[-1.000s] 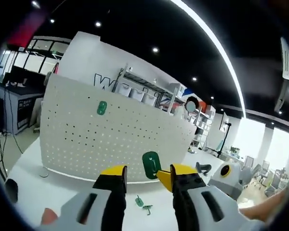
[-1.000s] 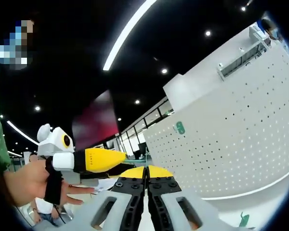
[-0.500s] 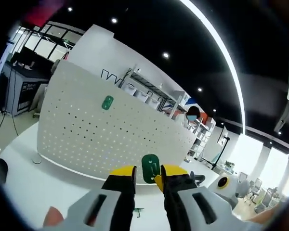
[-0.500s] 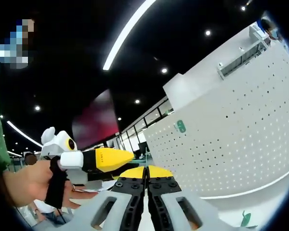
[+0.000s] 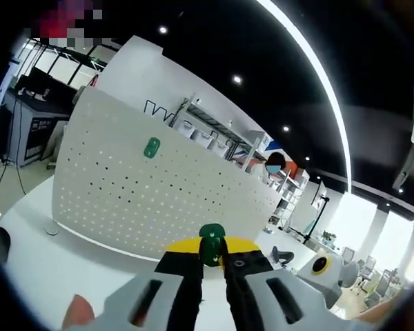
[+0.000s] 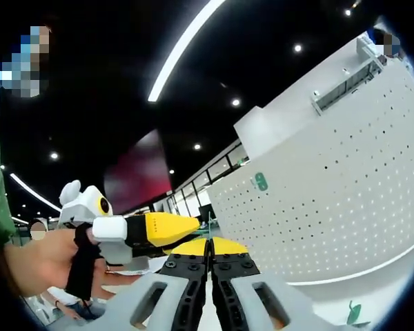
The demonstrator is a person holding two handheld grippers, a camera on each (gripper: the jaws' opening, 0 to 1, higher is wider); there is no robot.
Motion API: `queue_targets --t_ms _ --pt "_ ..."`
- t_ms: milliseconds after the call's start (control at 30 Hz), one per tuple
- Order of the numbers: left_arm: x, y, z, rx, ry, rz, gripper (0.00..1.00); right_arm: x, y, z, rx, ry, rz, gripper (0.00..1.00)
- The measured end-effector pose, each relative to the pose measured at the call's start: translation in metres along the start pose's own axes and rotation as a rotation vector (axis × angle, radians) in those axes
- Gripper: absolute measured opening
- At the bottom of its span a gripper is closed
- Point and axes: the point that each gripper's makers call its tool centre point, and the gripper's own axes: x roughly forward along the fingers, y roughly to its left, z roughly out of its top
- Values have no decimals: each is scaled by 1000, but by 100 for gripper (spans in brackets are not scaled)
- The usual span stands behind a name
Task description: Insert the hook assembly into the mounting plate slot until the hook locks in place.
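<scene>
Left hand-held gripper (image 5: 210, 256): yellow-tipped jaws drawn narrow, clamped on the green hook piece (image 5: 211, 241), which sticks up just above the tips; seen in the right gripper view (image 6: 167, 228) from the side, gripped by a person's hand (image 6: 43, 261).
Right hand-held gripper (image 6: 210, 249): jaws pressed together, tips touching, nothing between them.
Desk (image 5: 69, 265): white, under both grippers; bare stretch in front of the board.
Second green piece (image 6: 355, 312): lying on the desk near the foot of the board, low at the right of the right gripper view.
Pegboard (image 5: 145, 200): white, upright on the desk beyond the left jaws, rows of small holes; in the right gripper view (image 6: 331, 186) rising at the right.
Green mounting plate (image 5: 152, 147): fixed high on the pegboard, well apart from the held hook; small on the board's far end in the right gripper view (image 6: 261, 181).
Shelving (image 5: 214, 134): behind the board's top edge, bins on it.
Ceiling light strip (image 5: 317, 83): long, bright, overhead.
</scene>
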Motion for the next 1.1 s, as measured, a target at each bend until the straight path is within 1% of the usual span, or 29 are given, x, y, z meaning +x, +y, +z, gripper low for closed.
queue_targets --t_ms 200,433,667,933,1100 --pt "-1 -2 0 -2 5 -3 5 0 2 1 0 -6 3 0" --pt "-1 -4 -1 -3 12 -2 6 -1 5 4 4 -23 16 0" --pt "0 -3 -1 -6 12 4 4 -1 6 4 7 -27 18 0" --pt "1 -4 -1 19 4 4 4 -1 5 4 2 -37 24 0" --pt "2 -5 -1 49 0 2 3 0 4 2 1 -32 25 0"
